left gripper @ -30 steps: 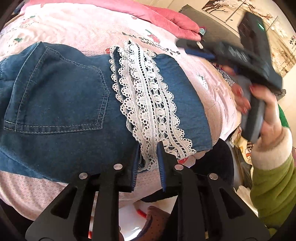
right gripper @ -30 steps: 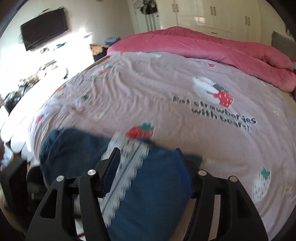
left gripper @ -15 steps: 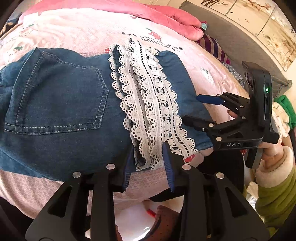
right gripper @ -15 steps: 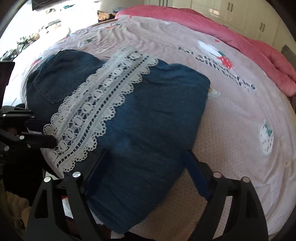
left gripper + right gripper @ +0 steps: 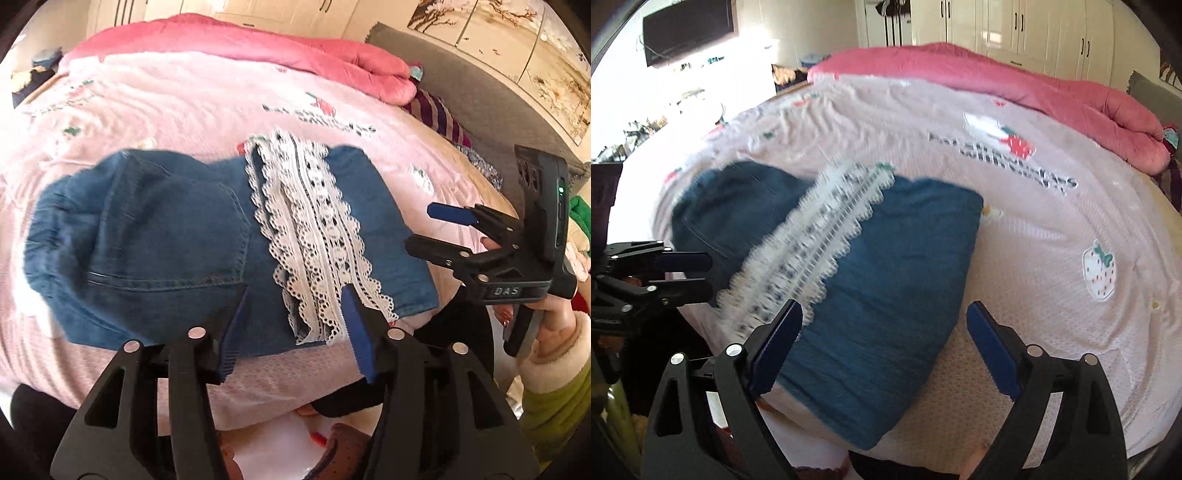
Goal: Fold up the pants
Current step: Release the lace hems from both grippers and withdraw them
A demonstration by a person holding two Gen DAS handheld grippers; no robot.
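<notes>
Blue denim pants [image 5: 155, 251] lie folded on the pink strawberry sheet [image 5: 184, 110], with a white lace hem [image 5: 314, 229] across the top layer. My left gripper [image 5: 295, 328] hovers at the pants' near edge, jaws opening. The end of the lace shows between its blue pads, which do not press on it. My right gripper [image 5: 419, 228] is at the right end of the pants, held by a hand [image 5: 554, 317]. In the right wrist view the right gripper [image 5: 886, 343] is over the denim's [image 5: 886, 277] near end, jaws opening wide and gripping nothing. The left gripper [image 5: 710, 275] is at the far left.
A rolled pink quilt [image 5: 277, 51] lies along the bed's far side, next to a striped cloth [image 5: 439, 114] and a grey headboard [image 5: 480, 92]. The bed's near edge drops off just under both grippers. White wardrobes [image 5: 1015, 26] and a wall television [image 5: 687, 29] stand beyond the bed.
My left jaws have spread apart, let go of the lace hem and drawn back a little. The right gripper came down from above to the pants' right end and widened.
</notes>
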